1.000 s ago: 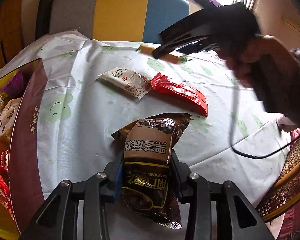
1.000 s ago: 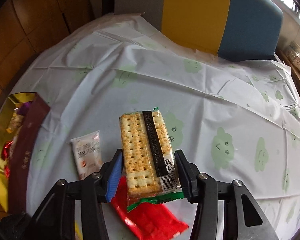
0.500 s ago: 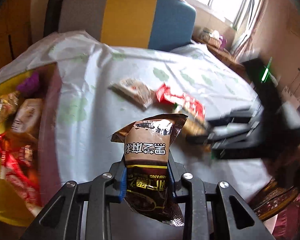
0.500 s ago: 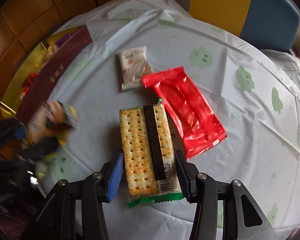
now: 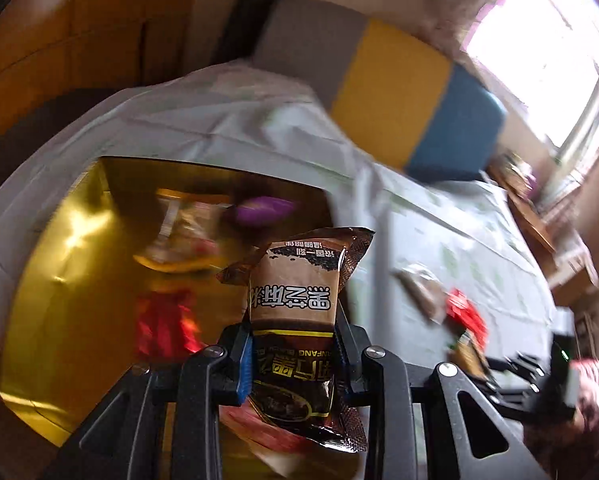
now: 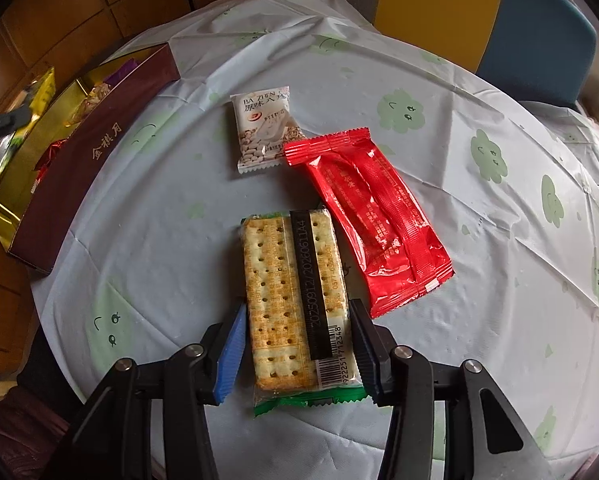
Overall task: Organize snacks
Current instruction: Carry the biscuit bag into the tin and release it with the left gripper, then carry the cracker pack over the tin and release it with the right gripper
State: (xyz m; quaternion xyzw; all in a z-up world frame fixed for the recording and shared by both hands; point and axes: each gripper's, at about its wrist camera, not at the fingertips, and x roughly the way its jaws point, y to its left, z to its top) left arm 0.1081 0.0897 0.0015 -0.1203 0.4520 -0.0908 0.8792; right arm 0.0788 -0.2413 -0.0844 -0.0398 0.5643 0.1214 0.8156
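Round table, draped in a pale cloth printed with green smiling clouds; a chair with grey, yellow and blue back panels stands at its far edge.

Gift box, maroon outside, gold-lined inside, at the table's left edge; holds several wrapped snacks, among them a purple one and a red one, blurred in the left wrist view.

Red snack packet, flat on the cloth, lying diagonally, its upper end touching or overlapping the white packet.

Cracker pack, clear wrapper with green ends, black date strip and barcode; held lengthwise in the right gripper, both pads pressed on its sides, its far end over the cloth just beside the red packet.

Brown black-sesame snack bag, upright, clamped tight at its middle by the left gripper, held above the open gift box.

White nut packet, flat on the cloth, between the box and the red packet.
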